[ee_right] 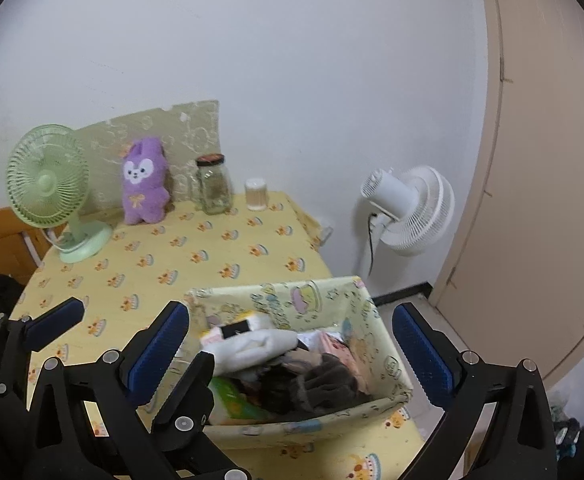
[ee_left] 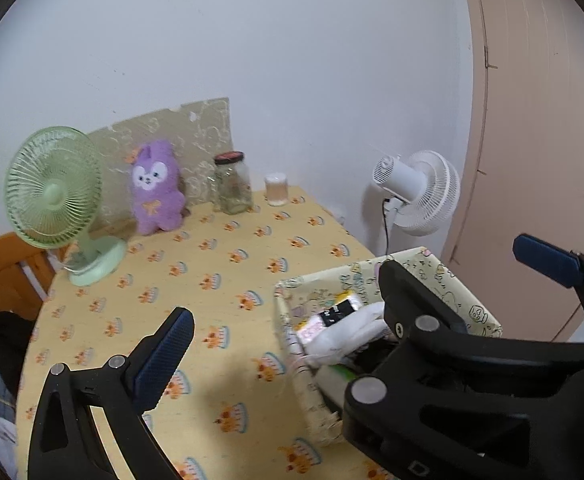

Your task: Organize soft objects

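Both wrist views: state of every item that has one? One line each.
left gripper: open, empty
right gripper: open, empty, over the bin
fabric bin: upright, nearly full of soft items
purple plush: upright against the board, outside the bin
jar: lid on
green fan: upright; spinning or not, cannot tell
white fan: facing away from the table

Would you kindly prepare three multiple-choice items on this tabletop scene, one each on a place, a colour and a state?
1. Where is the purple plush?
A. inside the fabric basket
B. between the green fan and the glass jar
C. on the floor

2. What colour is the jar's lid?
A. red
B. blue
C. white

3. How is the right gripper?
A. shut on a sock
B. out of view
C. open, over the fabric basket

Answers: 1 B, it stands between the green fan and glass jar; 2 A, the lid is red; 3 C, its fingers are spread above the fabric basket.
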Tool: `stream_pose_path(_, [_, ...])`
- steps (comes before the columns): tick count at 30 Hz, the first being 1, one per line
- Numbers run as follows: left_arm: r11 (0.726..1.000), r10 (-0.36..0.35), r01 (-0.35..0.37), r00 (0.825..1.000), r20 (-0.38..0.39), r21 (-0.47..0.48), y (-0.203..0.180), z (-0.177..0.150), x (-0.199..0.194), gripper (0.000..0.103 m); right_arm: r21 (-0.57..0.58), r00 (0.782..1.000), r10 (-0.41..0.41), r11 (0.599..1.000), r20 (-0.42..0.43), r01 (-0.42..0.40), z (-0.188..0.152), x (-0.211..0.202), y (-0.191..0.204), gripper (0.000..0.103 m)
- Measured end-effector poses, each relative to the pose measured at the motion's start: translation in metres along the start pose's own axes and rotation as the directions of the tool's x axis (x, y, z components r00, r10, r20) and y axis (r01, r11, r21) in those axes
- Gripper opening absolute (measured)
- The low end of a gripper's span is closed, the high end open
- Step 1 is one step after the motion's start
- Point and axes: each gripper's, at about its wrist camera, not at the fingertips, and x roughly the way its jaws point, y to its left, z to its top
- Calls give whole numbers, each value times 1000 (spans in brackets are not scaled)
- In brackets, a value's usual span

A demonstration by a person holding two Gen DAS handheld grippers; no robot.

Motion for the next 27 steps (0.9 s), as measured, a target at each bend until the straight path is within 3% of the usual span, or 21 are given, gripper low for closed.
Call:
stream_pose_path(7, [999, 23, -24, 999, 23, 21, 22, -9, -27, 103, -57, 998, 49, 997, 35, -47, 0, -20, 27, 103])
stream_pose_path(15, [997, 74, -73, 996, 57, -31, 52, -16, -60, 103, -73, 991, 127, 990, 52, -123, 1, -44, 58, 103])
stream_pose_path(27, [969, 218, -202, 970, 107, -145, 105, -35, -111, 103, -112, 964, 245, 966, 108, -233, -5, -94, 102, 103])
